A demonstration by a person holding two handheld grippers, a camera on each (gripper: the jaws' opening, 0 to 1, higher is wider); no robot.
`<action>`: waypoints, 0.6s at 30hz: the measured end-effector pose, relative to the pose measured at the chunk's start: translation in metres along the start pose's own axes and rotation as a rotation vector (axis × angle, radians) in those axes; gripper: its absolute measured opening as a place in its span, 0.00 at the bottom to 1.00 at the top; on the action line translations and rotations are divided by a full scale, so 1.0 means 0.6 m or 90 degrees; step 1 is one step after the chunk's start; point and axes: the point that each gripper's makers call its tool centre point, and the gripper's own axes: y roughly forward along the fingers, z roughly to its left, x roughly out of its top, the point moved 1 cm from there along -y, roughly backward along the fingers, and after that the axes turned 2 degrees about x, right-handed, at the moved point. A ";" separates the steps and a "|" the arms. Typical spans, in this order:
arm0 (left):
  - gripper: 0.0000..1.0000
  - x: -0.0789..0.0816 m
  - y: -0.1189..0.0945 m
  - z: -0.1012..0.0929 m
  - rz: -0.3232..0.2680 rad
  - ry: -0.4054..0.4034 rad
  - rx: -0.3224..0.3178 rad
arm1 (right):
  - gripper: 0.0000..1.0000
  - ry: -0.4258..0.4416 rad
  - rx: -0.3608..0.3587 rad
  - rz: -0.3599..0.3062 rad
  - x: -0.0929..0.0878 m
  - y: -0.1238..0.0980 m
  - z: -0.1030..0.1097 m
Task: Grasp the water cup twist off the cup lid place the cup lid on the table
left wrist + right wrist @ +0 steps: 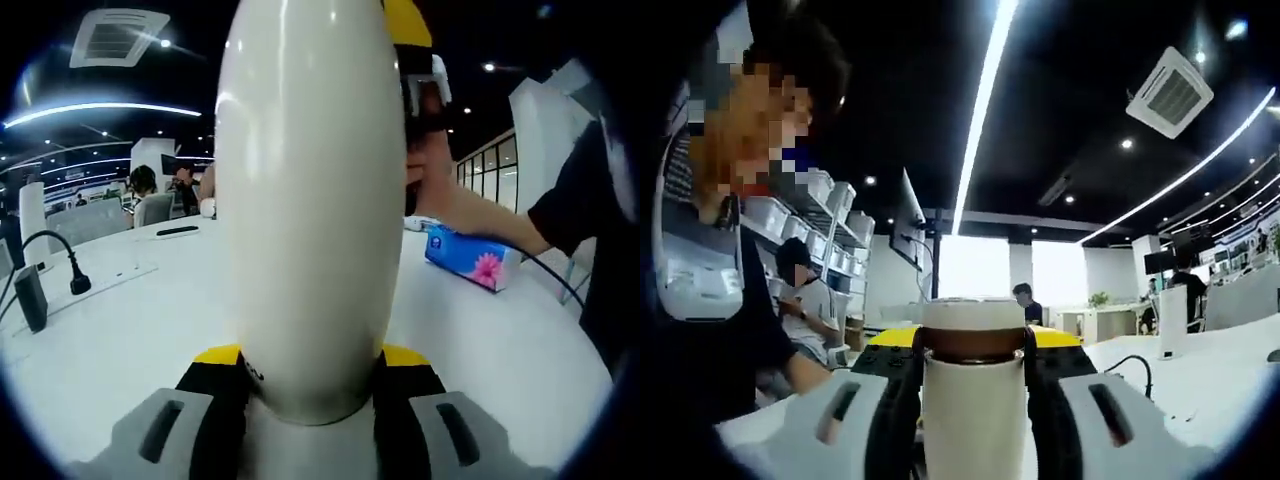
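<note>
One white water cup (305,200), upright and tall in the left gripper view, rising from between the left tongs (312,385). Both yellow-and-black pads pressed against its rounded lower body, clamped on it from either side. Behind it, one white desk (120,330). On that desk: one blue tissue pack (470,260) with a pink flower to the right, one black microphone on a curved stalk (70,262) to the left, one flat dark object (177,231) further back. A person's arm (490,222) reaching in from the right.

In the right gripper view, one cup lid (973,330), cream above a brown band, seated on the cup top, gripped between the right tongs (973,365), pads closed on its two sides. One seated person (805,300) at left, another (1025,300) far behind.
</note>
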 end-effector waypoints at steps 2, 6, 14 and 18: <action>0.51 0.000 0.000 0.000 0.000 0.000 0.000 | 0.43 0.007 0.010 -0.004 0.000 -0.002 -0.003; 0.51 0.000 -0.001 -0.002 -0.001 0.001 -0.001 | 0.43 0.010 0.025 -0.006 0.000 -0.001 0.001; 0.51 0.000 -0.003 -0.006 -0.002 0.002 -0.005 | 0.49 -0.004 0.010 0.018 -0.002 -0.001 0.009; 0.51 0.001 -0.004 -0.007 -0.002 0.002 -0.005 | 0.59 -0.008 -0.001 0.019 -0.003 0.009 0.020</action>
